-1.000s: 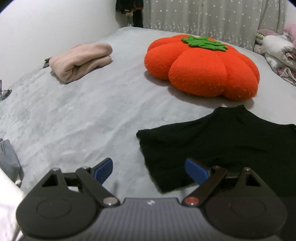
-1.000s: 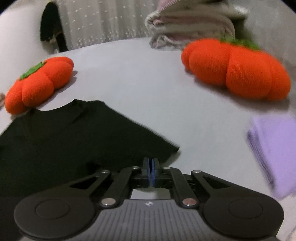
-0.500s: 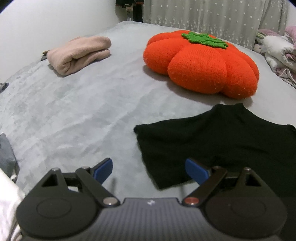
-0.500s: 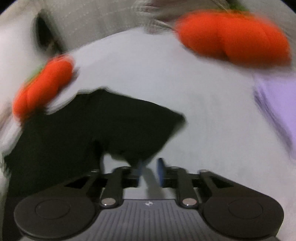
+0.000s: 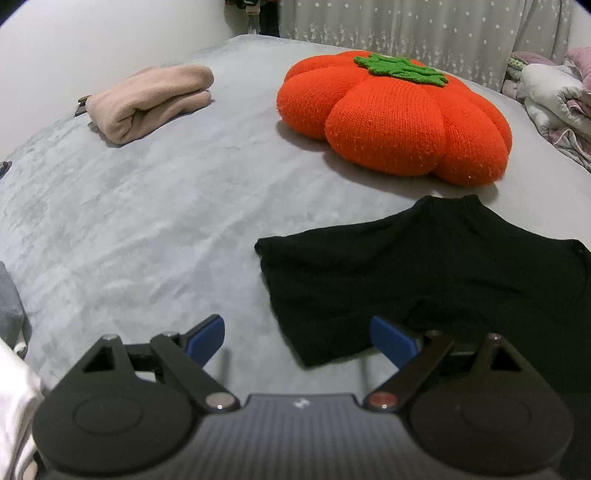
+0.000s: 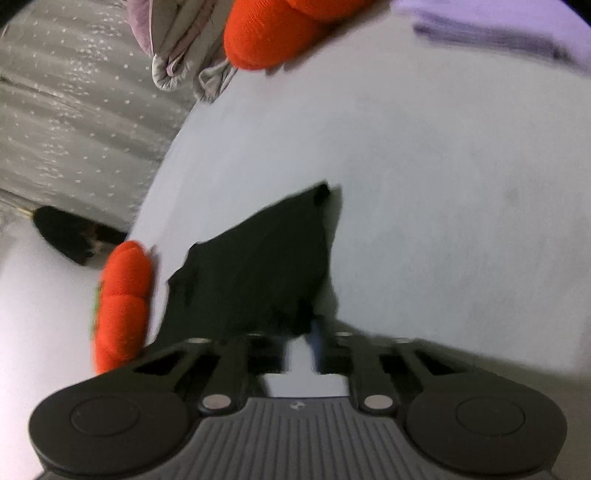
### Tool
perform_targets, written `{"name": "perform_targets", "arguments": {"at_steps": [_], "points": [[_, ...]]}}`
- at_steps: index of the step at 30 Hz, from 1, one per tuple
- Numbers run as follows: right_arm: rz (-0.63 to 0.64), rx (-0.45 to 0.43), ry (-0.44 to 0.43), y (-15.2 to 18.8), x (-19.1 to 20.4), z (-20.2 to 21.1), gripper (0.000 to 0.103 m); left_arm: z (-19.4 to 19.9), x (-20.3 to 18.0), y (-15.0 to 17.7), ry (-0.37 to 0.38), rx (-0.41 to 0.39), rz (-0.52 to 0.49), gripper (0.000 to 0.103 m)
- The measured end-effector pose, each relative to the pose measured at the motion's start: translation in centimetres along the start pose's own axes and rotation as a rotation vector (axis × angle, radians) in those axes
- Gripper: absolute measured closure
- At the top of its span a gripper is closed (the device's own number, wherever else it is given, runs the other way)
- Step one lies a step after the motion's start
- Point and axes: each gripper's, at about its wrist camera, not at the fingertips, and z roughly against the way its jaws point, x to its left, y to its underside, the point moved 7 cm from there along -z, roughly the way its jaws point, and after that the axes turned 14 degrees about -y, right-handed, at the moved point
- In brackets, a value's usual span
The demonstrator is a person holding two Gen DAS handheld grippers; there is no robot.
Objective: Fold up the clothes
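While the left gripper (image 5: 297,339) hangs low over the grey bedspread (image 5: 147,229), its blue-padded fingers (image 5: 205,338) stand wide apart with nothing between them. The black shirt (image 5: 424,280) lies flat on the bedspread, right of centre in the left wrist view; the near corner of its sleeve sits between the two open fingertips, and I cannot tell whether either touches it. Just beyond the shirt's collar rests an orange pumpkin cushion (image 5: 399,118) with a green knitted stem. Far left, well apart from the shirt, lies a folded pink garment (image 5: 151,101). A heap of pale bedding (image 5: 554,96) sits at the far right edge, before a star-patterned curtain (image 5: 406,29).

The right wrist view is tilted and blurred. The right gripper (image 6: 301,334) sits at the shirt's (image 6: 255,269) near edge; dark cloth bunches against the left finger, and a pale gap shows between the finger bases. Whether the tips are pinching the cloth I cannot tell. The shirt's sleeve corner points away across the bedspread. A second orange cushion (image 6: 280,29) lies at the far side, beside a folded lilac garment (image 6: 509,26) at far right. The first cushion (image 6: 122,302) appears at left, near the shirt.
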Motion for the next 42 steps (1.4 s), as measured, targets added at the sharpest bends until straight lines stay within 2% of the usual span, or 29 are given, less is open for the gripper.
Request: {"name": "perform_targets", "arguments": {"at_steps": [3,7,10,11,15,18,19,23,25,28,32,35,40,41,42], "points": [[0.127,-0.079,0.042,-0.8,1.7,0.9,0.096,0.0,0.1,0.0,0.002,0.002,0.004,0.013],[0.376,-0.149,0.073,-1.6,6.0,1.9,0.096,-0.1,0.1,0.0,0.001,0.007,0.006,0.013],[0.694,-0.124,0.201,-0.3,8.6,1.7,0.096,-0.1,0.0,0.1,0.002,0.011,0.003,0.013],[0.749,-0.087,0.224,0.4,8.8,1.4,0.096,-0.2,0.0,0.1,0.003,0.012,0.003,0.013],[0.772,0.103,0.275,2.3,6.7,-0.3,0.097,-0.2,0.1,0.1,0.005,0.014,0.004,0.013],[0.719,0.161,0.303,1.8,4.8,-0.9,0.096,-0.2,0.1,0.1,0.003,0.016,0.004,0.013],[0.691,0.147,0.282,1.1,4.7,-0.6,0.096,-0.3,0.1,0.0,0.003,0.017,0.004,0.013],[0.57,0.075,0.194,-1.7,4.1,0.7,0.072,-0.3,0.0,0.1,0.002,0.018,0.002,0.013],[0.471,0.005,0.146,-3.9,3.3,1.1,0.072,-0.3,-0.1,0.1,0.003,0.017,-0.002,0.013],[0.325,-0.043,0.096,-6.0,1.4,0.7,0.072,-0.3,0.0,0.1,0.002,0.016,-0.006,0.013],[0.412,-0.022,0.134,-6.2,1.0,-1.7,0.074,-0.5,-0.1,0.2,-0.005,0.018,-0.012,0.013],[0.455,-0.014,0.107,-6.3,1.7,-2.9,0.074,-0.6,-0.2,0.2,-0.007,0.019,-0.015,0.013],[0.364,-0.036,0.01,-7.0,1.1,-4.0,0.074,-0.6,-0.2,0.2,-0.007,0.017,-0.019,0.012],[0.363,-0.04,0.009,-7.0,1.0,-4.3,0.077,-0.6,-0.1,0.2,-0.007,0.017,-0.019,0.012],[0.393,-0.043,0.03,-6.8,1.3,-4.2,0.087,-0.6,-0.1,0.2,-0.008,0.017,-0.018,0.012]]}}
